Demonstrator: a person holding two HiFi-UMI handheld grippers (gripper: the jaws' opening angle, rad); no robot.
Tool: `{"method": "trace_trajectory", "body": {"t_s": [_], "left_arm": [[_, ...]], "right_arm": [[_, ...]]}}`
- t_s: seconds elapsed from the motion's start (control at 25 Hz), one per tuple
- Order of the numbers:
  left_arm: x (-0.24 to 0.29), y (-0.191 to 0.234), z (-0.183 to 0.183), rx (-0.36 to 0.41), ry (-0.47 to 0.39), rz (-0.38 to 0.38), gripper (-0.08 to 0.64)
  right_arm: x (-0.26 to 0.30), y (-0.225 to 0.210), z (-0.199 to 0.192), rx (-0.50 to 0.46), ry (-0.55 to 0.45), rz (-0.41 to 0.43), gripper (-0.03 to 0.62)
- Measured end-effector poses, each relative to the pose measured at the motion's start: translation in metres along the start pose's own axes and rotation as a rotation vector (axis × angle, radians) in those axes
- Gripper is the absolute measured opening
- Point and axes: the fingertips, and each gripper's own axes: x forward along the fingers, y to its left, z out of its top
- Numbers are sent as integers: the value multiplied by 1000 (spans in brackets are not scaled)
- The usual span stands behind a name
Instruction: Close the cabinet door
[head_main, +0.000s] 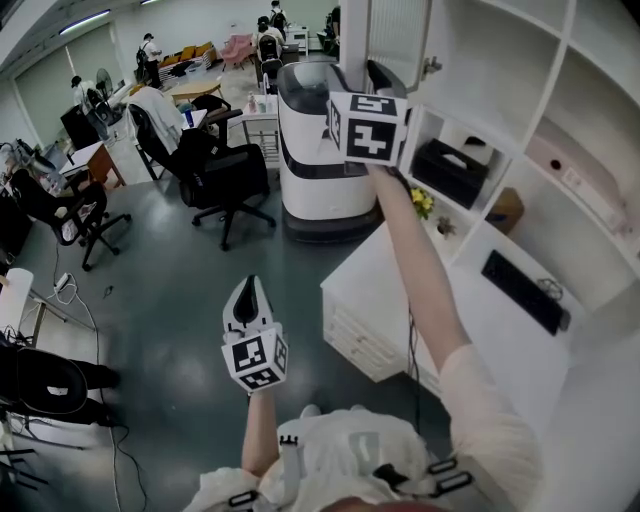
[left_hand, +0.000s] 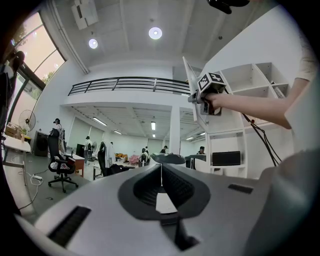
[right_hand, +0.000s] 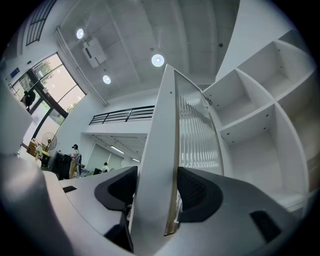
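Right gripper (right_hand: 157, 197): clamped on cabinet door (right_hand: 192, 130) edge | left gripper (left_hand: 161, 172): clenched, empty | risk: slipping off mid-swing from shallow grip, door slamming

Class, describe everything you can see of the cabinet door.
The cabinet door is a white frame around a ribbed, translucent glass-like panel, hinged to the white shelf unit. It stands open, swung well out from its compartment. The fingers of the right gripper straddle its free edge, one against each face.
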Motion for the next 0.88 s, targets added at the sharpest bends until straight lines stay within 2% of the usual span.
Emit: {"method": "trace_trajectory", "body": {"t_s": [0.4,0.88], "left_arm": [[-3,2,2,5,4,5,6],[12,-39,0,6,11,-99,6]], "right_arm": [[-9,-5,3,12,6,8,239],[-40,-26,7,72,8,68,216]]}}
